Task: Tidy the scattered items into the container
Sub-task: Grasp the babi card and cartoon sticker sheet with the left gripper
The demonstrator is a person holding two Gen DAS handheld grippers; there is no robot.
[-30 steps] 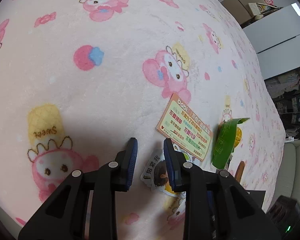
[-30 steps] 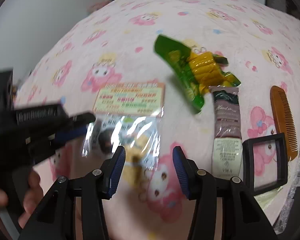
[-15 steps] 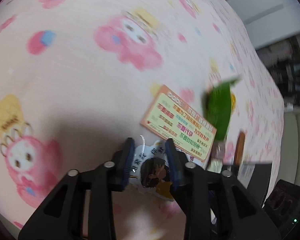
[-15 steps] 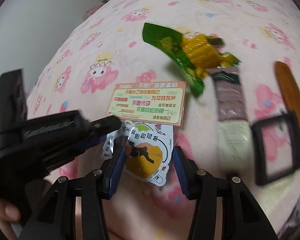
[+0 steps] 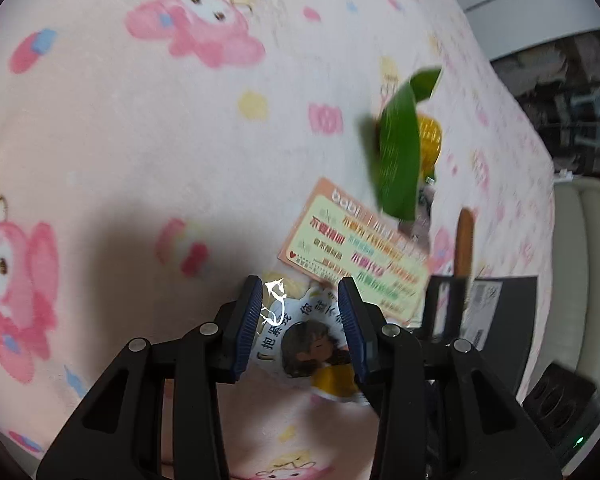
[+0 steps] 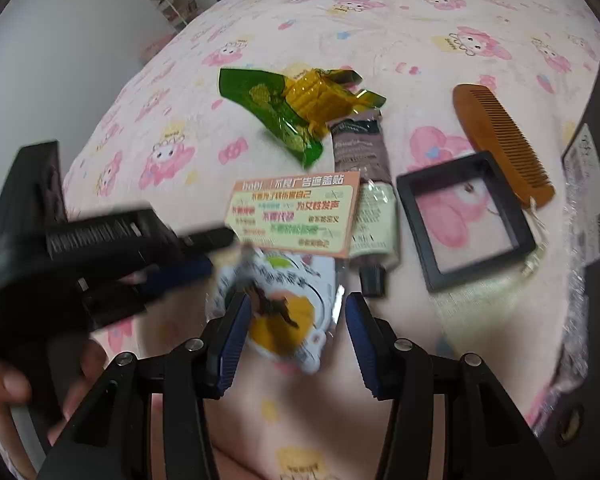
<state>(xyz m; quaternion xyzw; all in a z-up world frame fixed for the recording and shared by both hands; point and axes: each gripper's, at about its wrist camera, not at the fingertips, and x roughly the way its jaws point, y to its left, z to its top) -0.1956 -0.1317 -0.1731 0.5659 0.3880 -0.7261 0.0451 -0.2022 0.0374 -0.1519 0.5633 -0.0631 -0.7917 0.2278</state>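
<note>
Both grippers are angled down over the same clear sticker packet (image 5: pixel 300 340), which lies on a pink cartoon-print blanket (image 5: pixel 140 140) with its far end just under the edge of an orange-bordered sticker card (image 6: pixel 296 210). The left gripper (image 5: pixel 300 300) has just been opening its jaws; they now stand part open on either side of the packet's near end, and the blue pads (image 5: pixel 248 320) do not look to be pressing on it. The right gripper (image 6: pixel 294 312) is also part open, astride the packet, its pads clear of the plastic. From the right wrist view the left gripper shows blurred at the packet's left edge, with a hand (image 6: pixel 32 384) wrapped round its grip. Beyond the card lie a green corn snack wrapper (image 6: pixel 284 108), a hand cream tube (image 6: pixel 364 184), a black square frame (image 6: pixel 466 216) and a wooden comb (image 6: pixel 504 144). A dark box (image 6: pixel 596 184) sits at the right edge.
</note>
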